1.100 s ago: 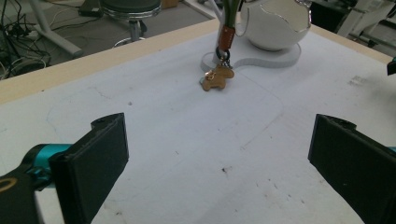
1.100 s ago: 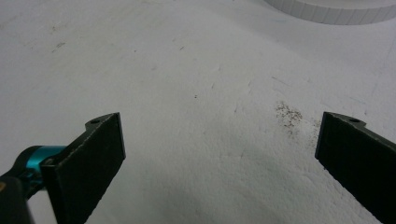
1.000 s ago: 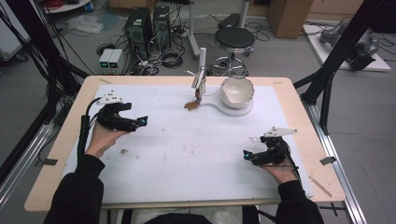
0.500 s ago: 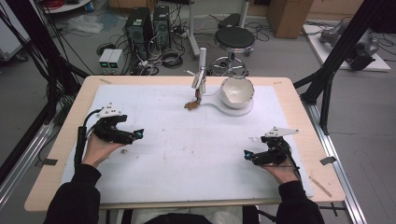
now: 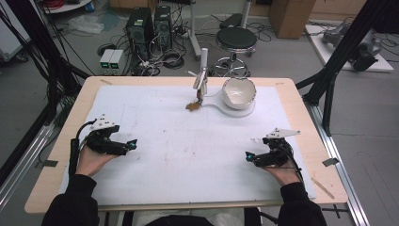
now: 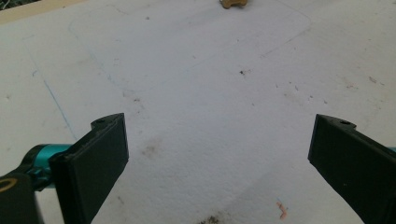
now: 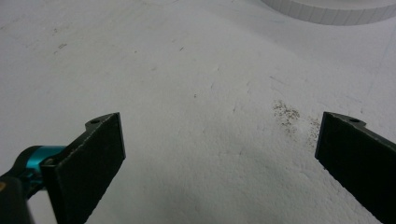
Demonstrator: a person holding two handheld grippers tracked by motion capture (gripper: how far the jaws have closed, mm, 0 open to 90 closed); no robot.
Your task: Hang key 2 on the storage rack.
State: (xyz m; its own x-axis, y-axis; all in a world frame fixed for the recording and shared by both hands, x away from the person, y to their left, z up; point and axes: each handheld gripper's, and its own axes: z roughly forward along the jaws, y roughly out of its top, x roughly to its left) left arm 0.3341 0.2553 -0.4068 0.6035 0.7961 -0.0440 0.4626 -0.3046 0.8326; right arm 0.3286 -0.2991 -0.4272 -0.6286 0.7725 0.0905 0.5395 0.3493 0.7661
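White foam sheet [image 5: 188,155] on wooden table [image 5: 301,101], rough and spotted. Left gripper [image 5: 133,143] low, flat black jaws wide apart, empty. Small tan lump [image 5: 193,106] far ahead by shiny white bowl [image 5: 239,92]. Right gripper [image 5: 248,156] low, jaws wide too.

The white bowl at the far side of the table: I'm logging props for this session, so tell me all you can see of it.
The white bowl looks like glossy ceramic or plastic, round and deep. It sits tilted, its opening turned toward the person, on a flat white round base on the white table cover. Its inside looks empty. A small clamp stand stands just to its left; neither gripper is near.
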